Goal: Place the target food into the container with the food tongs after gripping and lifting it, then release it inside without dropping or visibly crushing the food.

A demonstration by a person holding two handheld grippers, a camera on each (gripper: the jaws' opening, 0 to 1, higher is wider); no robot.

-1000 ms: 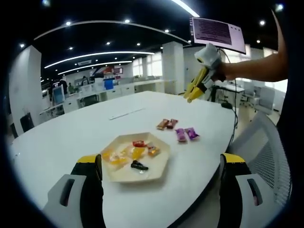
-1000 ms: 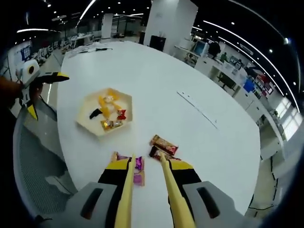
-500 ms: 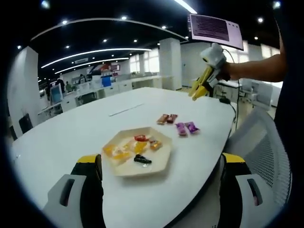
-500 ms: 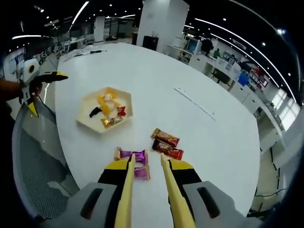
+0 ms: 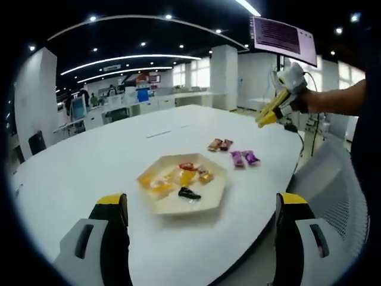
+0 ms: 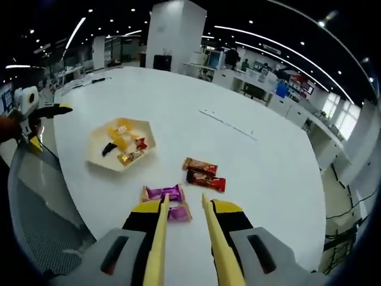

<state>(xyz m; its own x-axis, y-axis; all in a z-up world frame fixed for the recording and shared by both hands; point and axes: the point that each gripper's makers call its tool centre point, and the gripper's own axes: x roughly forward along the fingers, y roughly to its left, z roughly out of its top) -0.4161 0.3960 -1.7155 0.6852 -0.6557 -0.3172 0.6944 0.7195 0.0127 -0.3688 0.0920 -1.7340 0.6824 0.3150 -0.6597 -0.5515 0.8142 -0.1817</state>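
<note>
From the right gripper view I see my right claw [image 6: 181, 205] hanging above the white worktop [image 6: 238, 161] with its long yellow tongs [image 6: 209, 238] narrowly parted and empty, their tips over the two purple-wrapped candies [image 6: 166, 199], with the two brown-and-red bars [image 6: 203, 174] just beyond them. The hexagonal tray [image 6: 98, 156], well apart to the left, already carries several wrapped sweets in yellow, red, gold and black. In the left gripper view my left claw [image 5: 199, 205] is spread wide and holds nothing, raised off the worktop on the near side of the tray [image 5: 172, 205], while the right claw [image 5: 268, 118] shows in the air past the candies [image 5: 244, 158].
</note>
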